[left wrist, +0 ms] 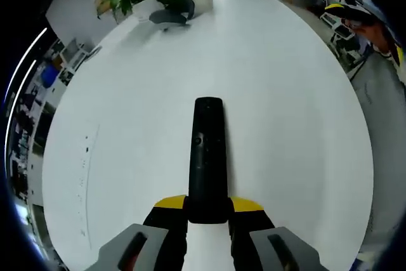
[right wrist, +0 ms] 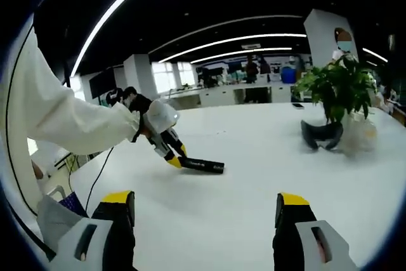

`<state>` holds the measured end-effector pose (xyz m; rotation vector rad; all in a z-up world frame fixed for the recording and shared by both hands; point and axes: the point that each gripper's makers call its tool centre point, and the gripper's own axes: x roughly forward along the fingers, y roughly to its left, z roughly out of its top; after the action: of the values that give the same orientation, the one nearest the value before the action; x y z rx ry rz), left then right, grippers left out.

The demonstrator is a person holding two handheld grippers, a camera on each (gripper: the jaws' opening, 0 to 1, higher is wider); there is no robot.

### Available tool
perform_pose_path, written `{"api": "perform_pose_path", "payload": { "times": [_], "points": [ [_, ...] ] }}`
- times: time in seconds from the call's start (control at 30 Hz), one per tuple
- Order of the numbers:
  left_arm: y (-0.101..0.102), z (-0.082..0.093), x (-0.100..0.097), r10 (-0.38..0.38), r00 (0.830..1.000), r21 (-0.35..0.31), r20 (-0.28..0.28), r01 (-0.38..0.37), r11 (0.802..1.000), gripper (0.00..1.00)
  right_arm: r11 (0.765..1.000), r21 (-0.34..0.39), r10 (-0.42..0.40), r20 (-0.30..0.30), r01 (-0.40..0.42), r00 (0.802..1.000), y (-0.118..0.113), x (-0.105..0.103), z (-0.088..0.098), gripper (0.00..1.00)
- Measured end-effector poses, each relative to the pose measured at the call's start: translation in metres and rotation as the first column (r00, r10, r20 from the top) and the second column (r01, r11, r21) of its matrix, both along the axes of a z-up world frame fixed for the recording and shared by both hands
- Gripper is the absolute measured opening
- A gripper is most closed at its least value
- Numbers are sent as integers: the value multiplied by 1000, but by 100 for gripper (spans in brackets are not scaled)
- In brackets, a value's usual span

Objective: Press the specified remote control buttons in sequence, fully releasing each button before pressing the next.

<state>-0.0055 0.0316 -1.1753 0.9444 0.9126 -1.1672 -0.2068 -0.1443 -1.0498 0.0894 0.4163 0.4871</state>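
Simply long, slim black remote (left wrist: 207, 157)

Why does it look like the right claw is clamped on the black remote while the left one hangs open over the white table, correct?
Sides are swapped. The left gripper view shows the left claw clamped on the black remote; the right claw hangs open over the white table.

bright, even | ceiling light strips (right wrist: 241, 37) | fisheye-warped edges | soft shadows

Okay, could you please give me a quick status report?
Left hand-held gripper shut on the remote control, flat on the white table. Right hand-held gripper open, empty, hanging back. Nothing blocking.
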Motion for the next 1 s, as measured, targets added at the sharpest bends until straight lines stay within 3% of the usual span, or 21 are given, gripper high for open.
{"api": "perform_pose_path", "payload": {
  "times": [0.33, 0.6, 1.0],
  "points": [
    [-3, -3, 16, -23, 1000, 59, -5, 24, 998, 24, 998, -59, -15, 13, 15, 1000, -2, -2, -3, 90],
    [-3, -7, 28, -33, 999, 91, -8, 33, 995, 24, 998, -42, -56, 9, 56, 998, -11, 1, -3, 91],
    [-2, -18, 35, -46, 997, 122, -56, 52, 991, 24, 996, -47, -79, -2, 78, 997, -16, 3, -5, 90]
  ]
}}
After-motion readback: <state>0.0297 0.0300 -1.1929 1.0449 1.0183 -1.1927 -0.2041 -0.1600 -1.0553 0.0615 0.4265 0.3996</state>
